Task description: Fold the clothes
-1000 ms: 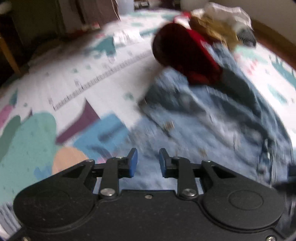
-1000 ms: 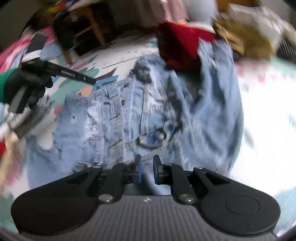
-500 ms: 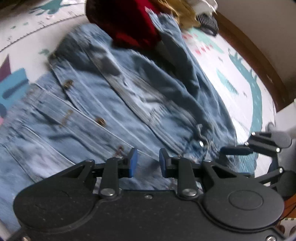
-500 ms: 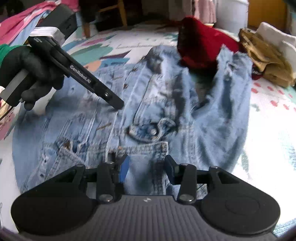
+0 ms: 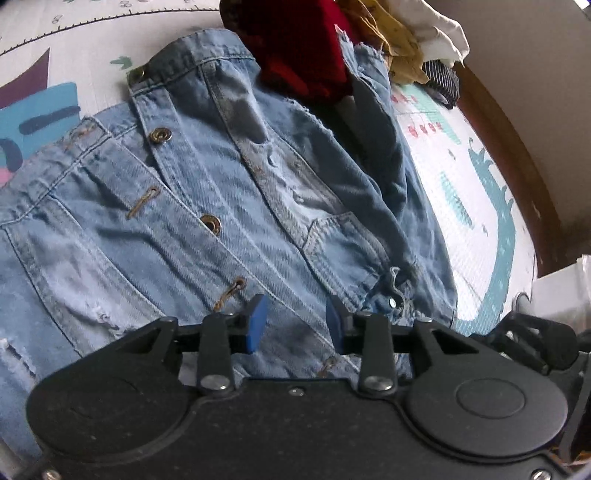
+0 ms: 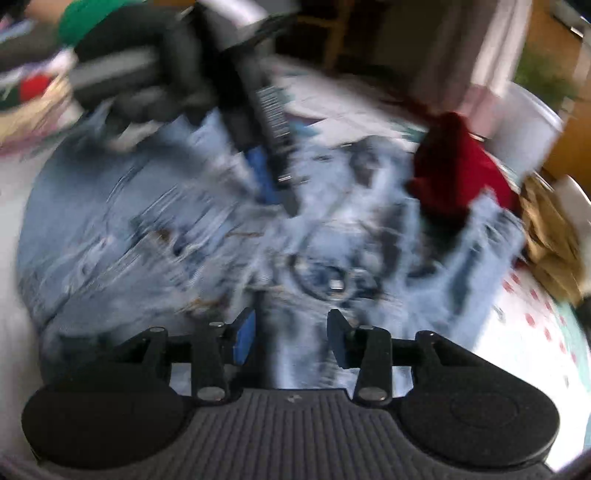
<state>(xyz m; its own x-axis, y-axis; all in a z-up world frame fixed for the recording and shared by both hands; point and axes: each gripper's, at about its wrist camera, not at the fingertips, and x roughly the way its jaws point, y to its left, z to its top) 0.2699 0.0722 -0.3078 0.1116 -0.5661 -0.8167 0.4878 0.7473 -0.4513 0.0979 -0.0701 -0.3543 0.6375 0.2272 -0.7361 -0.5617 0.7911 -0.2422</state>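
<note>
A: So, how do the jaws of the left gripper (image 5: 295, 321) stand?

B: Partly apart, having just been opening, with nothing pinched between the blue pads. They hang over the denim jacket (image 5: 207, 206), above its button placket, and only the denim shows in the gap beyond them.

A: And the right gripper (image 6: 290, 338)?

B: Much the same: its jaws have just been widening and stand partly open, holding nothing. The right wrist view is badly smeared, but the jacket lies spread below them, a metal button just past the tips.

A: Where does the jacket lie?

B: Flat and face up on a patterned play mat (image 5: 476, 206), front panels closed over one another. Brass snap buttons (image 5: 160, 134) run along the placket.

A: What sits around the jacket?

B: A dark red garment (image 5: 299, 48) rests on its far edge, overlapping the denim. Beyond that is a mustard-yellow cloth (image 5: 395, 40), then a white one (image 5: 432, 33), and a striped piece (image 5: 441, 83) beside them.

A: Anything else by the jacket?

B: In the right wrist view a black-gloved hand (image 6: 147, 77) with a green cuff holds the left gripper above the jacket's far left part.
</note>
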